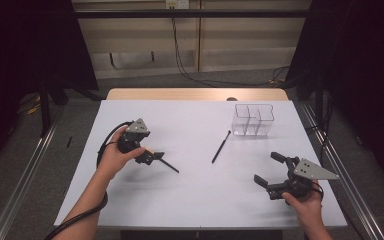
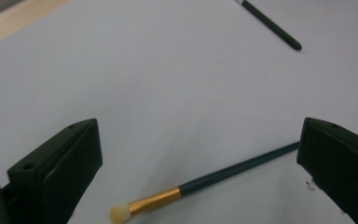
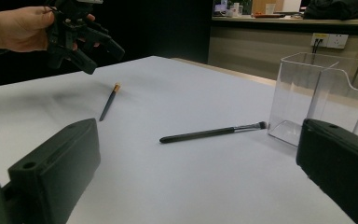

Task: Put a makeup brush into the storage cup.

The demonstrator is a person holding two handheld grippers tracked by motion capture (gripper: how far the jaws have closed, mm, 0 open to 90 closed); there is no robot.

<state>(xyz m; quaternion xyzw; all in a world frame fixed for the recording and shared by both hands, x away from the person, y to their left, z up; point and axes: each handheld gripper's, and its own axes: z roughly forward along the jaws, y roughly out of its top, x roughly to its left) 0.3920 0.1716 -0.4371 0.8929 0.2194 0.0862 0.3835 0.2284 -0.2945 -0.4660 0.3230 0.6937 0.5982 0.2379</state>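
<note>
Small brush (image 2: 200,181) with a gold collar and pale tip lies flat on the white table (image 1: 195,190), left of centre, between the spread jaws of the left gripper (image 1: 152,157), which hovers just over it without touching. Second brush (image 1: 221,146), black-handled with a dark tip, lies loose near mid-table, its bristle end just beside the clear divided box (image 1: 252,120) at the far right. Right gripper (image 1: 270,169) held low over the near right of the table, jaws wide apart, holding nothing.
</note>
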